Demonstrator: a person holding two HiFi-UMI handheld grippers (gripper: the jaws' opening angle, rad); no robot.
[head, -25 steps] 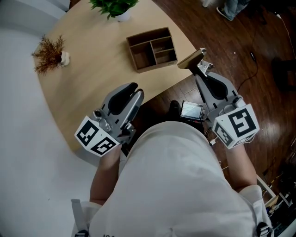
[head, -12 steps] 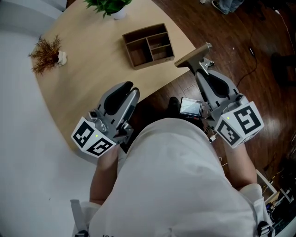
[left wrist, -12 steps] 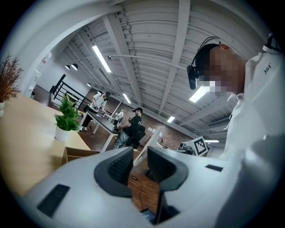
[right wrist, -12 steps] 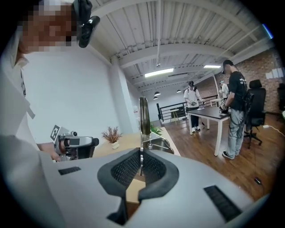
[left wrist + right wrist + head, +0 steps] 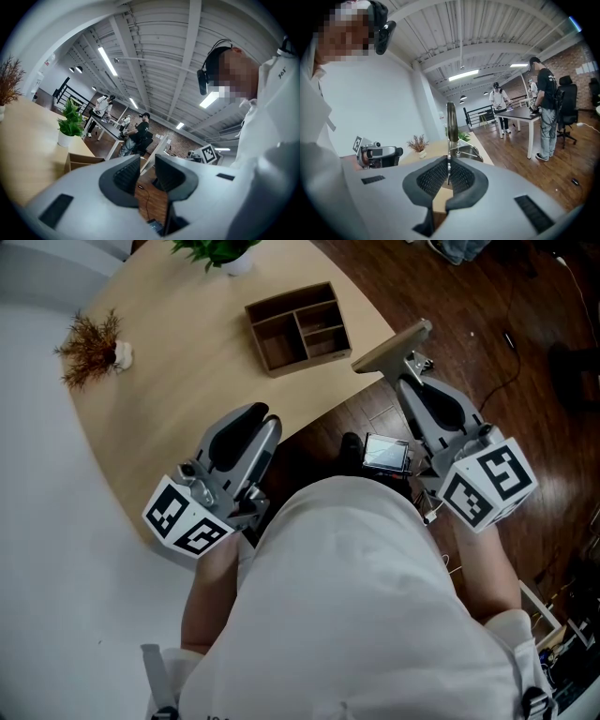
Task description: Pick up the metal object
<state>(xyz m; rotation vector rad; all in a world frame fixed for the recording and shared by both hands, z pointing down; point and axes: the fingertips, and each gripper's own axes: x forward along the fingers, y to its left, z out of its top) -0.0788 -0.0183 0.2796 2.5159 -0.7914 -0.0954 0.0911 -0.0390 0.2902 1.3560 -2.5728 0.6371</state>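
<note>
A flat metal plate (image 5: 394, 346) is held off the table's right edge, over the wooden floor, with my right gripper (image 5: 406, 368) shut on it. In the right gripper view the plate (image 5: 451, 121) stands edge-on as a thin upright strip pinched between the ribbed pads (image 5: 433, 178). My left gripper (image 5: 261, 418) hovers over the table's near edge. Its jaws stand apart with nothing between them, as the left gripper view (image 5: 146, 169) also shows.
A light wooden table (image 5: 169, 399) carries a brown compartment organiser (image 5: 298, 326), a dried plant (image 5: 92, 348) at the left and a potted green plant (image 5: 220, 251) at the far edge. A small screened device (image 5: 386, 454) lies on the dark floor. People stand at desks in the background.
My right gripper has risen a little and shifted right with the plate, which now sits higher beside the table's edge. The left gripper has barely moved.
</note>
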